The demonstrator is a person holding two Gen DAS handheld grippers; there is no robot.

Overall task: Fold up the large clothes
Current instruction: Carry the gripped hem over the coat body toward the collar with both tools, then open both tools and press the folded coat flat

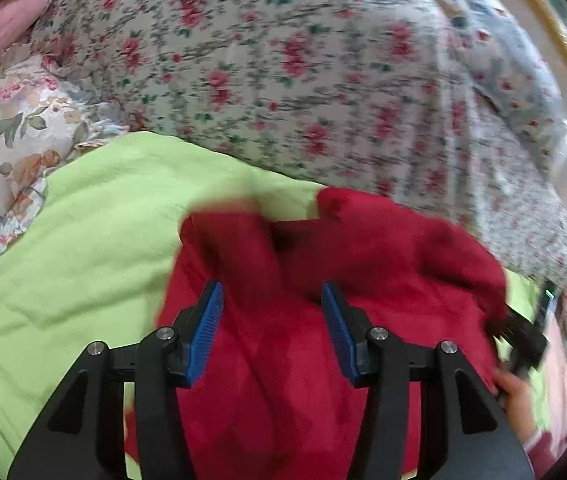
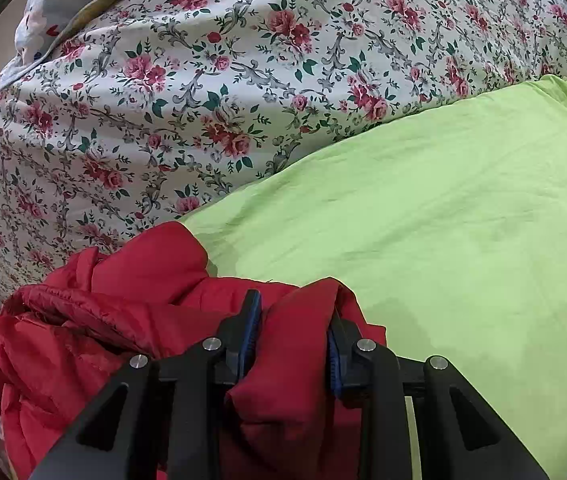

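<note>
Red padded jacket [image 2: 131, 320] lies bunched left of the right gripper [image 2: 294, 328], fingers pinching its fold; left gripper [image 1: 272, 334] (fingers spread, holding nothing) hovers over it.

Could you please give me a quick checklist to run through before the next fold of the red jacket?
1. Right claw gripping the red jacket: ok, fabric pinched between the pads.
2. Left claw gripping: not ok, open above the jacket.
3. Jacket spread flat: not ok, bunched.
4. Green sheet bare beside the jacket: ok.
5. Sleeves tucked in: cannot tell.
</note>
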